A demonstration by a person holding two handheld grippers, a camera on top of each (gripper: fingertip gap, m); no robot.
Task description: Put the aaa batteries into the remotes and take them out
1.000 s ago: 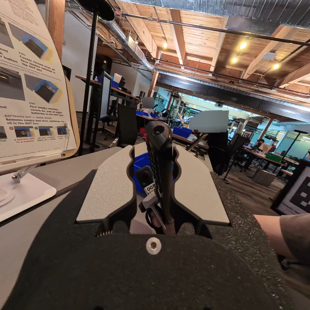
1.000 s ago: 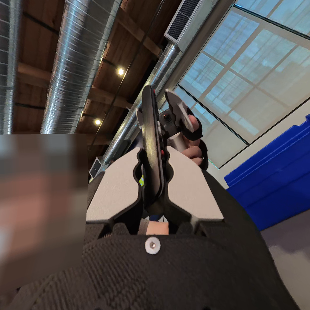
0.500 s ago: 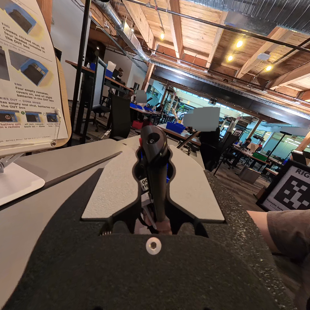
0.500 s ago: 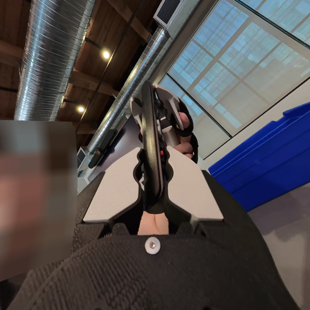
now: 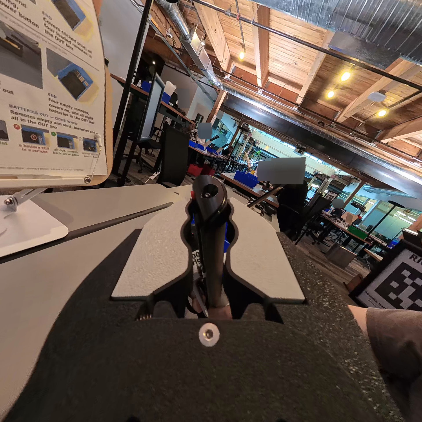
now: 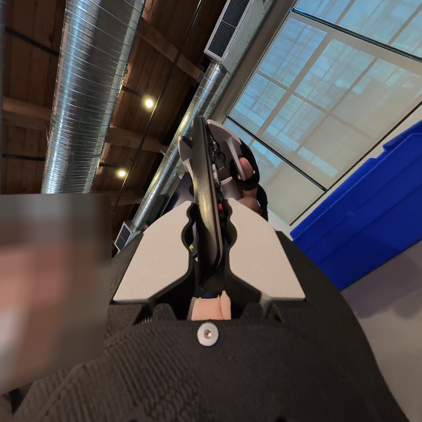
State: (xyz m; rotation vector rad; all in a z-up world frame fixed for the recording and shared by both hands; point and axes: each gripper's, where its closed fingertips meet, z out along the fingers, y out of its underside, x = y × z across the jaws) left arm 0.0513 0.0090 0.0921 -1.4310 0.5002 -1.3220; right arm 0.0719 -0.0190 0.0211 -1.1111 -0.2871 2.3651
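Note:
A black remote [image 5: 213,262] stands edge-on between the fingers of my left gripper [image 5: 209,219], which is shut on it; its rounded end [image 5: 209,194] points forward. In the right wrist view the same remote [image 6: 205,182] is clamped in my right gripper [image 6: 210,205], its buttons facing right. My left gripper [image 6: 203,141] grips its far end there, with a person's fingers [image 6: 245,164] behind it. Both grippers hold the remote in the air. No batteries show, and the battery cover is hidden.
An instruction sheet [image 5: 50,91] on a white stand [image 5: 27,228] is at the left on the grey table [image 5: 102,205]. A blue bin [image 6: 365,217] stands to the right. A black-and-white marker board [image 5: 397,280] and a person's sleeve [image 5: 397,342] are at the right.
The remote has turned in the left gripper from showing its button face to edge-on. Both views have shifted and tilted a little. Both grippers have kept their hold.

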